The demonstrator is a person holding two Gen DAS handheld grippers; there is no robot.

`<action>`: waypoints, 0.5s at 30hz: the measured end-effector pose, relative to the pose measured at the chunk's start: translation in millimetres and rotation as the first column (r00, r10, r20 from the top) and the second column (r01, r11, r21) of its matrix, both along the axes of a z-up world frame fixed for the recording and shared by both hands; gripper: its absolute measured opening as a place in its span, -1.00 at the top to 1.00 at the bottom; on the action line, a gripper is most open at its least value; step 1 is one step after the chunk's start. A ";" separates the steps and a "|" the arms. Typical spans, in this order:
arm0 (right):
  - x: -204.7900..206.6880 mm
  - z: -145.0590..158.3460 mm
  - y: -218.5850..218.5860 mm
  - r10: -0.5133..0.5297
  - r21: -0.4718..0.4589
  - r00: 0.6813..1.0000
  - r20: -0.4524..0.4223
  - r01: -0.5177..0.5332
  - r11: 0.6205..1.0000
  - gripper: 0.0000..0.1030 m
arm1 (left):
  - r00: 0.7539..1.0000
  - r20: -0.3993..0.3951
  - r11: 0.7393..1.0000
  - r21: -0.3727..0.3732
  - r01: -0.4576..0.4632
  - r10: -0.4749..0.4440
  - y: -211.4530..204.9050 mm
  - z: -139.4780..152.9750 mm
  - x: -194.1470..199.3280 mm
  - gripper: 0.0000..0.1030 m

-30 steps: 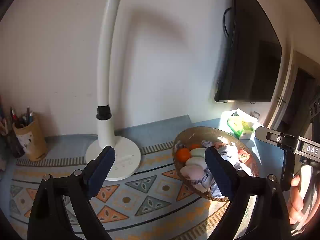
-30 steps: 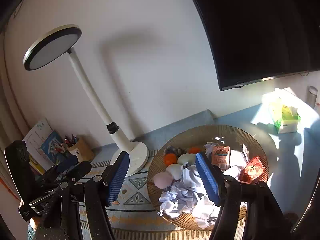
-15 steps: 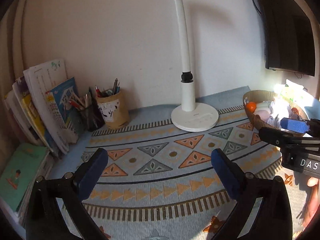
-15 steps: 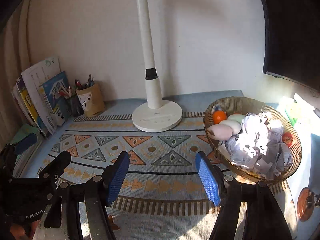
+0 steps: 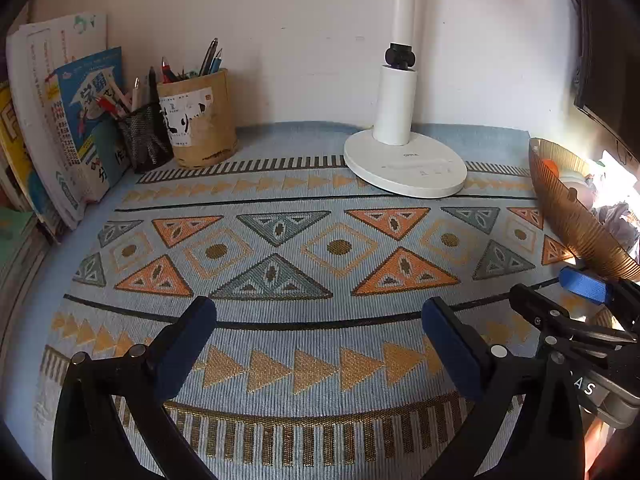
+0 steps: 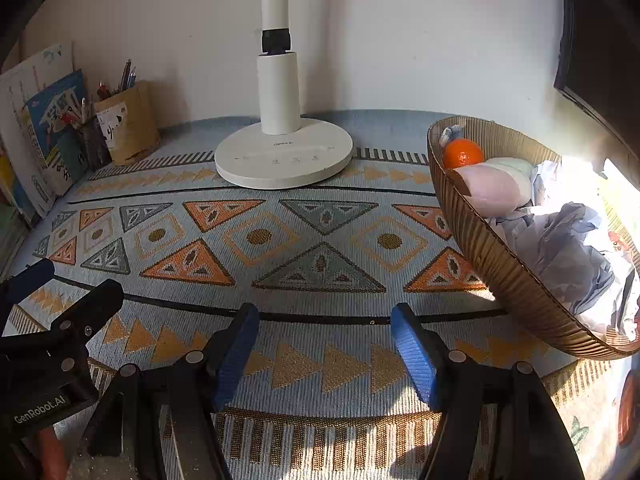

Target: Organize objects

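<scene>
A ribbed brown basket (image 6: 500, 268) stands on the patterned mat (image 6: 320, 240) at the right. In it lie an orange (image 6: 462, 153), a pale pink oval thing (image 6: 496, 190), a pale green one behind it and crumpled paper (image 6: 560, 240). My right gripper (image 6: 324, 340) hangs open low over the mat, left of the basket, with nothing between its blue pads. My left gripper (image 5: 320, 336) is open wide over the mat's front, empty. In the left wrist view the basket (image 5: 572, 216) sits at the right edge, with the right gripper's finger (image 5: 584, 285) below it.
A white desk lamp's base (image 6: 284, 158) stands at the back centre. A wooden pen holder (image 5: 198, 120), a black mesh pen cup (image 5: 146, 140) and leaning books (image 5: 68, 128) fill the back left. A dark monitor (image 6: 600, 52) hangs over the right side.
Both grippers have come down and tilted toward the mat; the views swung from the wall and basket to the mat. The left gripper's jaws stand wider than a second ago.
</scene>
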State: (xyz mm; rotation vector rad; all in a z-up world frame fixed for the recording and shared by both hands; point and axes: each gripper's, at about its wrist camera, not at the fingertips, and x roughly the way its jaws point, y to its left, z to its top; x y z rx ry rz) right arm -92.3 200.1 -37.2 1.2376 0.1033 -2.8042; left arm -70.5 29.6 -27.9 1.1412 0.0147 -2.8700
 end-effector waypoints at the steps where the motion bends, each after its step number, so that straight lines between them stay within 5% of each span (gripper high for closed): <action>1: 1.0 0.0 -0.6 0.003 0.003 1.000 -0.005 -0.003 1.000 -0.30 | 1.000 0.014 1.000 -0.003 0.000 0.000 0.7 -3.0 -1.5 -0.99; 9: 1.9 -2.4 1.3 0.009 -0.012 1.000 0.005 -0.009 1.000 -0.30 | 0.990 0.124 0.996 0.056 -0.072 0.065 -14.0 -17.9 -11.8 -0.99; 15: -1.0 -5.1 8.8 -0.010 -0.054 0.999 0.031 0.012 0.998 -0.32 | 0.982 0.184 0.998 0.028 -0.056 0.050 -7.3 -25.4 -17.4 -0.99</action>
